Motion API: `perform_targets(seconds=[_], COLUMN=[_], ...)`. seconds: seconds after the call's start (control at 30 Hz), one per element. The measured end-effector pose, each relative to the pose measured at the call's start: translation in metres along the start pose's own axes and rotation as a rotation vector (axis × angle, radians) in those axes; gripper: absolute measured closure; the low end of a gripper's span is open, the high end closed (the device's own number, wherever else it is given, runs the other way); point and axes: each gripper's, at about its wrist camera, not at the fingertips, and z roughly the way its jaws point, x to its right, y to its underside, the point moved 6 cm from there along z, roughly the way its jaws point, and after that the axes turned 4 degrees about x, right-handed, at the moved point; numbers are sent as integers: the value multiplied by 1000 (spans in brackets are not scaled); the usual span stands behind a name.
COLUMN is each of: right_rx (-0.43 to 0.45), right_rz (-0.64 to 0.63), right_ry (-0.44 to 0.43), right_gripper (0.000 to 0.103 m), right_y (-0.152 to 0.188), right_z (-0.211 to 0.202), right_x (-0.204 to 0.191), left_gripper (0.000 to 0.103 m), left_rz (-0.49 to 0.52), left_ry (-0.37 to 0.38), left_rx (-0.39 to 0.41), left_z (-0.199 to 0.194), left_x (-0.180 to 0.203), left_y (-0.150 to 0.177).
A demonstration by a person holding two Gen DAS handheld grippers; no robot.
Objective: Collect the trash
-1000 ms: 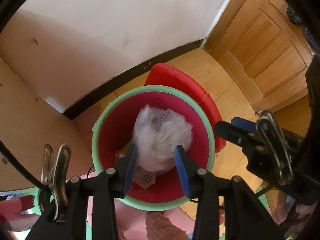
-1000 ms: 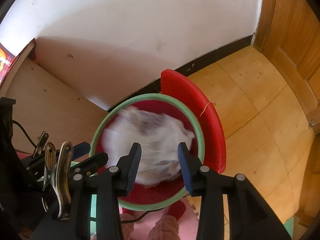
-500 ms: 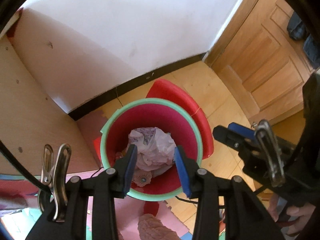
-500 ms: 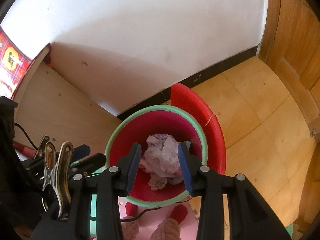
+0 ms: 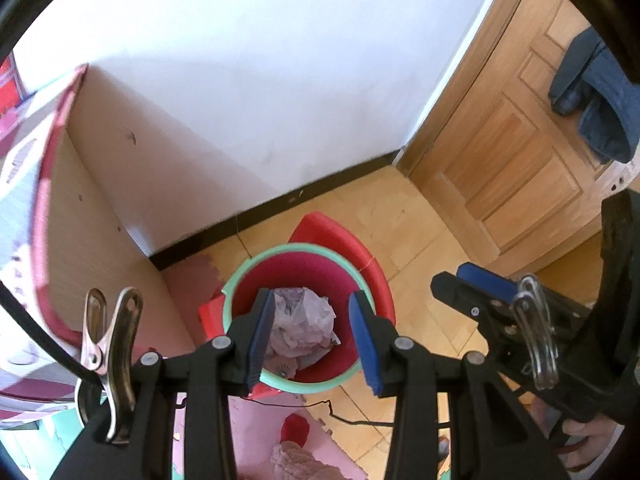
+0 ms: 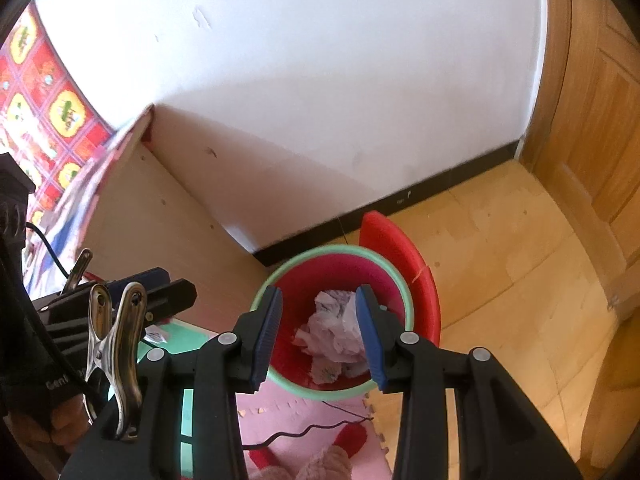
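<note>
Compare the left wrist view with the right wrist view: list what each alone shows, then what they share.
Left wrist only: dark clothing hanging on the wooden door, and the right gripper from the side.
Right wrist only: a red patterned panel at upper left, and the left gripper from the side.
Both: the red bin with its green rim, crumpled white trash inside, a red lid behind it, and both grippers open and empty.

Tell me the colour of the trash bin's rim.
Mint green, ringing the red trash bin with crumpled white bag inside; the right wrist view shows it best.
</note>
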Motion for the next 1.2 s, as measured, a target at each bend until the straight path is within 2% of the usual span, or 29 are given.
perform_targets(seconds=[0.33, 0.53, 0.77, 1.2], right_rx=[92, 125, 152, 151], right_rz=[-14, -42, -98, -236], right_ry=[-7, -46, -111, -252], right_gripper=[64, 64, 64, 64], right_y=[-14, -13, -7, 11], right_z=[-54, -84, -110, -117], right_x=[-49, -93, -157, -286], left_gripper=[63, 62, 62, 62], left_rz=[-40, -69, -114, -219], left_ry=[41, 28, -27, -160], left_rx=[48, 76, 99, 166], left_z=[-66, -114, -169, -260], left_x=[-21, -41, -85, -175], left_y=[-6, -2, 10, 43])
